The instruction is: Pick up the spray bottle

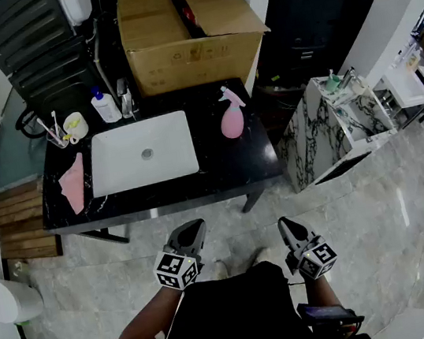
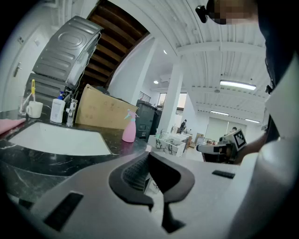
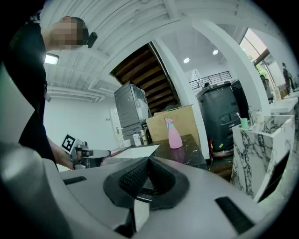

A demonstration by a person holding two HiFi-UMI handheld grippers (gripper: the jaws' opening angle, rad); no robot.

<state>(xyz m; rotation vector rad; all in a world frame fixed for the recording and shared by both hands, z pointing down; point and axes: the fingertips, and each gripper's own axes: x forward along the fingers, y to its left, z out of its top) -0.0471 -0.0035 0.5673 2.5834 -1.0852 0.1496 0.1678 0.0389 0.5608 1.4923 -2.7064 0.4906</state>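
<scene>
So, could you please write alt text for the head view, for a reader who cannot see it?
A pink spray bottle stands on a black counter, right of a white sink and in front of a cardboard box. The person holds the left gripper and right gripper over the floor, both shut and empty, short of the counter.

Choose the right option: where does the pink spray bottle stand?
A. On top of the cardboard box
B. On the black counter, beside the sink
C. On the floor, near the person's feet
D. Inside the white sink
B: in the head view the pink spray bottle stands upright on the black counter, to the right of the white sink and in front of the cardboard box.
</scene>
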